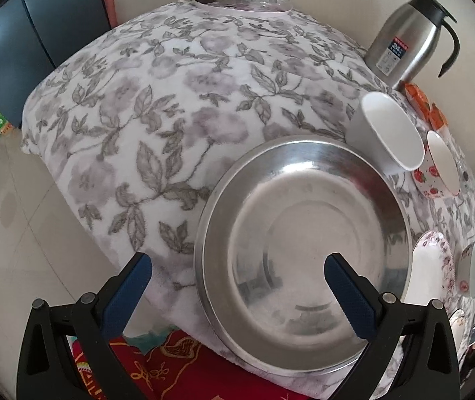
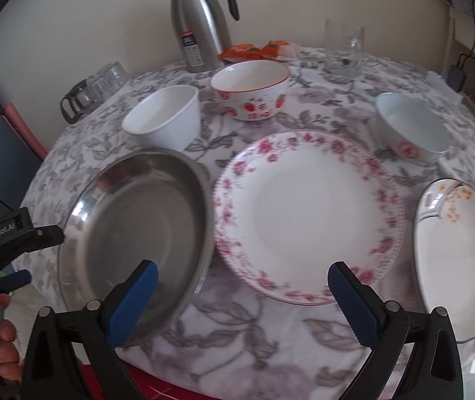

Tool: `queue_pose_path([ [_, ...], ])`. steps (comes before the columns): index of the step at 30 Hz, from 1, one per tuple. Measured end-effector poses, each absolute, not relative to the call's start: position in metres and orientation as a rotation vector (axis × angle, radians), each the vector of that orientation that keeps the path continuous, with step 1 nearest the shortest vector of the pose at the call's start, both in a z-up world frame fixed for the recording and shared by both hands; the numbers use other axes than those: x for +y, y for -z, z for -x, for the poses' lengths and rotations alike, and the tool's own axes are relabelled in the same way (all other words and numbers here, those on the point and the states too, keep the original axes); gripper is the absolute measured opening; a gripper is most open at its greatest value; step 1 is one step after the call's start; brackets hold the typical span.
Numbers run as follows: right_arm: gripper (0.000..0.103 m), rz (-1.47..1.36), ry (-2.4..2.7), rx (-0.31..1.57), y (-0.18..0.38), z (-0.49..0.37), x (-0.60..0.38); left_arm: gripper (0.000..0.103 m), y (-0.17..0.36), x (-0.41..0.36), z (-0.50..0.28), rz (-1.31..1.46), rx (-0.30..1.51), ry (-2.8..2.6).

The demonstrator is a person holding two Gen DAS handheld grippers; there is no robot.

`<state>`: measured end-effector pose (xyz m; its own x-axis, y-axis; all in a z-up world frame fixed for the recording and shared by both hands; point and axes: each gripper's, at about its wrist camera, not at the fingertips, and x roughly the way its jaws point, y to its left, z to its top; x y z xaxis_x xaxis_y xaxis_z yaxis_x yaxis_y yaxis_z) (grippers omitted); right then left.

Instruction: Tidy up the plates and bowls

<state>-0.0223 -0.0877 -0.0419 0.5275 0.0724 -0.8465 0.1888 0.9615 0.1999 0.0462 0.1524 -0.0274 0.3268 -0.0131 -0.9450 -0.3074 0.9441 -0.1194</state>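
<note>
the steel plate [image 2: 137, 230] is sitting at the near left of the counter [image 2: 254, 343], its near rim reaching the counter's edge, and the pink-flowered plate [image 2: 307, 216] is lying just beside it on the right, their rims nearly touching. my right gripper [image 2: 242, 300] is hovering over the gap between the two, fingers spread wide and pinching nothing. my left gripper [image 1: 237, 286] is hanging over the steel plate's near left rim, fingers also spread, one outside the rim and one above the dish, which looks to me like lining up to take that rim. farther right, the yellow-flowered plate [image 2: 457, 260] is lying apart. behind the plates, three bowls are standing in a loose row: the plain white bowl [image 2: 166, 116], the strawberry bowl [image 2: 250, 90] and the pale bowl [image 2: 410, 126] on the right. since all three plates are lying flat and separate, i am judging that stacking has not started yet. a steel thermos [image 2: 201, 23] and glasses [image 2: 107, 75] are standing at the far edge, out of the way.
</note>
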Motion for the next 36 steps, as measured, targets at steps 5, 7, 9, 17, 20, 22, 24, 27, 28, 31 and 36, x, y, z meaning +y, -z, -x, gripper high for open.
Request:
queue_pose_path([
  [5, 0.099, -0.296, 0.04, 1.037, 0.048, 0.016, -0.078, 0.103, 0.03, 0.157, -0.051, 0.316, 1.206, -0.178],
  [7, 0.096, -0.303, 0.026, 1.044, 0.05, 0.015, -0.075, 0.103, 0.033, 0.159, -0.054, 0.331, 1.209, -0.163],
  [9, 0.095, -0.313, 0.017, 1.051, 0.052, 0.014, -0.074, 0.103, 0.035, 0.162, -0.057, 0.346, 1.209, -0.154],
  [17, 0.086, -0.354, 0.006, 1.077, 0.059, 0.01, -0.072, 0.103, 0.042, 0.18, -0.063, 0.442, 1.176, -0.152],
  [20, 0.081, -0.357, 0.014, 1.074, 0.058, 0.011, -0.072, 0.103, 0.048, 0.181, -0.066, 0.432, 1.207, -0.162],
  [22, 0.076, -0.358, 0.01, 1.071, 0.057, 0.011, -0.072, 0.103, 0.052, 0.181, -0.067, 0.426, 1.224, -0.159],
  [24, 0.07, -0.365, -0.001, 1.071, 0.056, 0.012, -0.071, 0.103, 0.054, 0.18, -0.069, 0.413, 1.233, -0.159],
  [27, 0.068, -0.367, -0.023, 1.078, 0.057, 0.012, -0.067, 0.103, 0.055, 0.179, -0.07, 0.391, 1.239, -0.162],
  [28, 0.067, -0.366, -0.028, 1.084, 0.059, 0.011, -0.066, 0.103, 0.056, 0.179, -0.07, 0.387, 1.244, -0.162],
  [31, 0.061, -0.382, -0.038, 1.102, 0.063, 0.009, -0.067, 0.103, 0.06, 0.18, -0.071, 0.382, 1.267, -0.165],
  [36, 0.055, -0.424, -0.043, 1.119, 0.07, 0.006, -0.072, 0.102, 0.073, 0.178, -0.075, 0.392, 1.318, -0.146],
])
